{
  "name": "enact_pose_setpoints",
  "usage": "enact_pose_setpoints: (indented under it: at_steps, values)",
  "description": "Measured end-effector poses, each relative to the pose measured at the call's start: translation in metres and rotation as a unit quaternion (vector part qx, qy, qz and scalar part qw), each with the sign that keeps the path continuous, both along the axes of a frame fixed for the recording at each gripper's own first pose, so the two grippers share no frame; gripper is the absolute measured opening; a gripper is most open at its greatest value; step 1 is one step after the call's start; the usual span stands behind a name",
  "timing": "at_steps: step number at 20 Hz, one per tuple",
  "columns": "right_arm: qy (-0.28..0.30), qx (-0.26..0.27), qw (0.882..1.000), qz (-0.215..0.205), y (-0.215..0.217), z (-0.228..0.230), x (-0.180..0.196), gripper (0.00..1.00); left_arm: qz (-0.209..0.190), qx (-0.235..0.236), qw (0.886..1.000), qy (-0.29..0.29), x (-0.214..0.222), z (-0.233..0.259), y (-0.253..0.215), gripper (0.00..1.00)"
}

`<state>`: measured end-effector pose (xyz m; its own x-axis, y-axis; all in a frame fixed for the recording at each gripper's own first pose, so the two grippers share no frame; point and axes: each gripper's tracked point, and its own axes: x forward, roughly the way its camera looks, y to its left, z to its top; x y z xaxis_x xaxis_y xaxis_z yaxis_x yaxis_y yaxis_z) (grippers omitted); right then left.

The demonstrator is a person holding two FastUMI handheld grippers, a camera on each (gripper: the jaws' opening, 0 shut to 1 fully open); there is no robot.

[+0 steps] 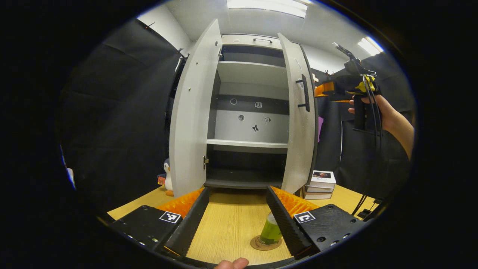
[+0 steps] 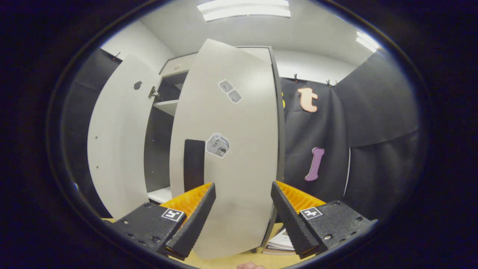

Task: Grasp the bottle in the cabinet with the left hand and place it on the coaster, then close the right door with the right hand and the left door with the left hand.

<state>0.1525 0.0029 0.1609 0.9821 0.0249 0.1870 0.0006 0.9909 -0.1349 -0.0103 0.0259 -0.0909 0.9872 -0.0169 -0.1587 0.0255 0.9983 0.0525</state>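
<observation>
Both pale grey cabinet doors, left (image 1: 194, 112) and right (image 1: 298, 112), are standing ajar, leaving the shelves between them reachable. The green bottle (image 1: 270, 229) is occupying the light wooden counter (image 1: 227, 224) in front; stacked books (image 1: 320, 185) are crowding the right door's base.

My jaws stand wide apart over the pale wooden table (image 1: 231, 220). At lower centre, the green bottle (image 1: 270, 229) stands upright on the round cork coaster (image 1: 261, 244). Above, the grey cabinet (image 1: 250, 112) has both doors open.

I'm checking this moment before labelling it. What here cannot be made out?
- Green bottle on the coaster, left gripper view: its right side is hidden by the left hand-held gripper's finger.
- Books, right gripper view: mostly hidden by the right door.
</observation>
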Motion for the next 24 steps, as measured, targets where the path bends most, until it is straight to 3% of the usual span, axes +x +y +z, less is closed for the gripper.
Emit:
enact_pose_setpoints:
  at_steps: [5,6,7,9,10,13,15,16,17,18,19,20,21,22,24]
  values:
    - [-0.013,0.026,1.000,0.002,-0.005,-0.018,-0.038,0.98,0.003,-0.002,1.000,-0.004,0.001,0.007,0.003,0.94]
    - [-0.014,0.028,1.000,0.004,-0.004,-0.025,-0.045,0.93,0.001,-0.002,1.000,-0.005,0.002,0.009,0.001,0.94]
    - [-0.010,0.026,1.000,0.005,-0.003,-0.034,-0.051,0.98,-0.001,-0.003,1.000,-0.005,0.004,0.010,-0.001,0.94]
    - [-0.002,0.016,1.000,-0.002,-0.005,-0.056,-0.068,0.98,-0.012,-0.013,1.000,-0.003,0.006,0.014,-0.011,0.94]
    - [-0.002,0.014,1.000,-0.002,-0.003,-0.067,-0.077,0.93,-0.017,-0.019,1.000,-0.004,0.006,0.016,-0.016,0.94]
    - [0.007,0.014,1.000,0.015,0.010,-0.109,-0.098,1.00,-0.024,-0.035,0.999,-0.011,0.008,0.027,-0.023,0.94]
    - [0.033,0.011,0.999,0.012,0.011,-0.136,-0.107,0.93,-0.023,-0.043,0.999,-0.019,0.007,0.037,-0.023,0.94]
    - [0.044,0.013,0.999,0.014,0.012,-0.147,-0.111,0.98,-0.018,-0.045,0.999,-0.021,0.007,0.043,-0.019,0.94]
    - [0.053,0.019,0.998,0.017,0.012,-0.156,-0.114,0.94,-0.005,-0.047,0.999,-0.027,0.008,0.051,-0.011,0.98]
    - [0.061,0.026,0.998,0.019,0.012,-0.163,-0.116,0.98,0.021,-0.049,0.998,-0.037,0.008,0.063,0.006,0.94]
    - [0.069,0.033,0.997,0.018,0.009,-0.168,-0.116,0.93,0.046,-0.050,0.996,-0.049,0.010,0.076,0.024,0.99]
    - [0.075,0.040,0.996,0.014,0.005,-0.169,-0.116,0.98,0.069,-0.047,0.995,-0.060,0.014,0.088,0.045,0.94]
    - [0.079,0.048,0.996,0.010,-0.001,-0.173,-0.118,0.98,0.092,-0.041,0.993,-0.067,0.016,0.100,0.065,0.99]
    - [0.080,0.055,0.995,0.006,-0.007,-0.172,-0.119,0.98,0.113,-0.032,0.990,-0.073,0.019,0.112,0.089,0.94]
    - [0.079,0.063,0.995,-0.008,-0.017,-0.166,-0.116,0.98,0.162,-0.008,0.982,-0.095,0.024,0.136,0.133,0.95]
